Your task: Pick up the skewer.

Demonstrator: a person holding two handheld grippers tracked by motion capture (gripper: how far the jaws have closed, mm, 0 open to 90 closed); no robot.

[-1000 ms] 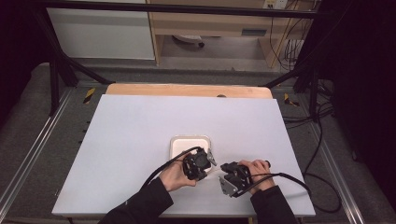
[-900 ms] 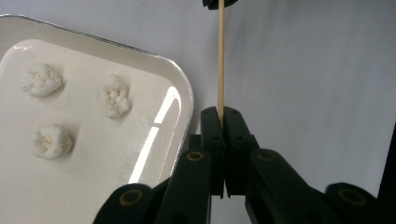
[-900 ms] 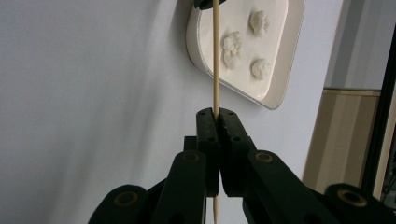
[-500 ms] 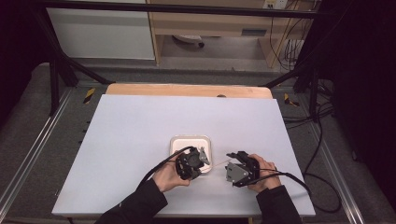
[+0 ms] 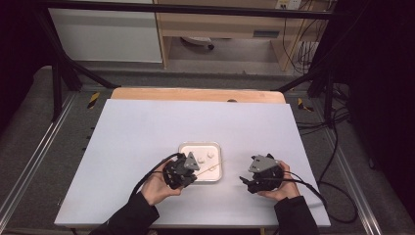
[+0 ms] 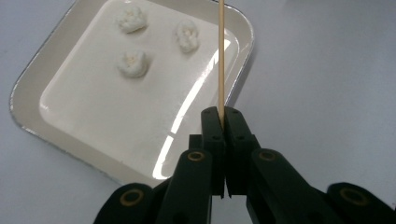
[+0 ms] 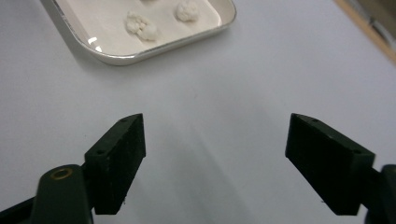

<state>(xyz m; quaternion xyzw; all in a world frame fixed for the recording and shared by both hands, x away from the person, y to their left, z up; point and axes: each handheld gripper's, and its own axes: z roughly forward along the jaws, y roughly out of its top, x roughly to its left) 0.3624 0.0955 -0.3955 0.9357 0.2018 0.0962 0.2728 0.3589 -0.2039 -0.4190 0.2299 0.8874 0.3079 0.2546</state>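
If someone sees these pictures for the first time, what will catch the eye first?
First, the thin wooden skewer clamped in the left hand-held gripper, reaching over the white tray near the middle of the table. Three small white lumps lie in that tray. To its right, the right hand-held gripper is open with nothing between its jaws, which have just been opening.

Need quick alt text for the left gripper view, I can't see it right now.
The left gripper is shut on a thin wooden skewer that runs up over a shallow white tray. Three small white puffy pieces lie in the tray, apart from the skewer.
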